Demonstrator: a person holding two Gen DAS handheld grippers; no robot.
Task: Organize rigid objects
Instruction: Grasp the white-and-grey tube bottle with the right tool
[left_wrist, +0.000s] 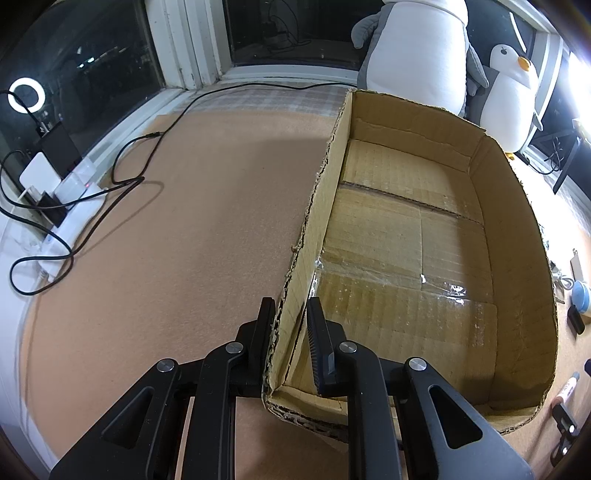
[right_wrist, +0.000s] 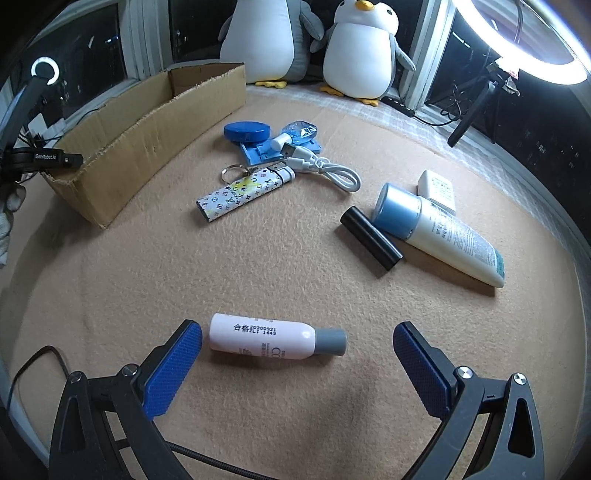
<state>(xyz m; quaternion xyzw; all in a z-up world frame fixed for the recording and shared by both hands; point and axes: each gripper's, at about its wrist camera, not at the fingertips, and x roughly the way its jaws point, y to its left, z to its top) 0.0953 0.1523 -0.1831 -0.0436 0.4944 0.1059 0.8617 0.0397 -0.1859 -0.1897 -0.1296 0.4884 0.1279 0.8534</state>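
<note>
My left gripper (left_wrist: 290, 312) is shut on the near left wall of an empty cardboard box (left_wrist: 314, 221), one finger outside and one inside. In the right wrist view the same box (right_wrist: 147, 136) lies at the left. My right gripper (right_wrist: 297, 338) stands open and low over the tan mat, its blue pads (right_wrist: 173, 365) either side of a small pink bottle with a grey cap (right_wrist: 273, 339) lying on its side. Beyond lie a patterned lighter with a key ring (right_wrist: 243, 192), a black cylinder (right_wrist: 371, 238), a white tube with a blue cap (right_wrist: 439, 232) and a blue round tin (right_wrist: 246, 132).
A white USB cable (right_wrist: 325, 166), a blue folding stand (right_wrist: 280, 147) and a small white box (right_wrist: 437, 190) lie on the mat. Two plush penguins (right_wrist: 360, 48) sit by the window. A black cable (left_wrist: 122, 173) and power strip (left_wrist: 70, 206) lie left of the box. A ring light (right_wrist: 524, 40) stands at right.
</note>
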